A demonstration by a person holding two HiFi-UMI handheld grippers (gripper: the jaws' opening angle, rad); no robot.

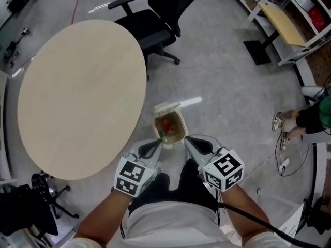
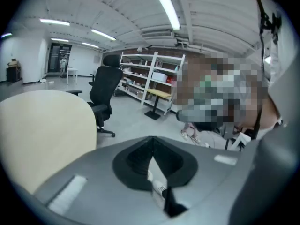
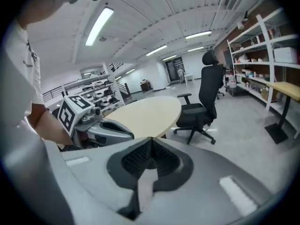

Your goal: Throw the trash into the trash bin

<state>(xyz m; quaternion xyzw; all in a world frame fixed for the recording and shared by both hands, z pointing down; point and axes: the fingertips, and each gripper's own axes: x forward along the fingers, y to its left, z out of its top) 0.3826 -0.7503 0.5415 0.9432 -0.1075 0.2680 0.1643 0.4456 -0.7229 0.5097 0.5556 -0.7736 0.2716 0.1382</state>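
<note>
A small beige trash bin stands on the grey floor beside the round table, its lid flipped open at the back. Red trash lies inside it. My left gripper hangs just on my side of the bin's near left corner; in the left gripper view its jaws meet at the tips with nothing between them. My right gripper is held at the bin's near right, and in the right gripper view its jaws are shut and empty. The left gripper also shows there, at the left.
A round beige table fills the left. Behind it stands a black office chair. A yellow desk and white shelves are at the upper right. A seated person's feet and a white cable are at the right.
</note>
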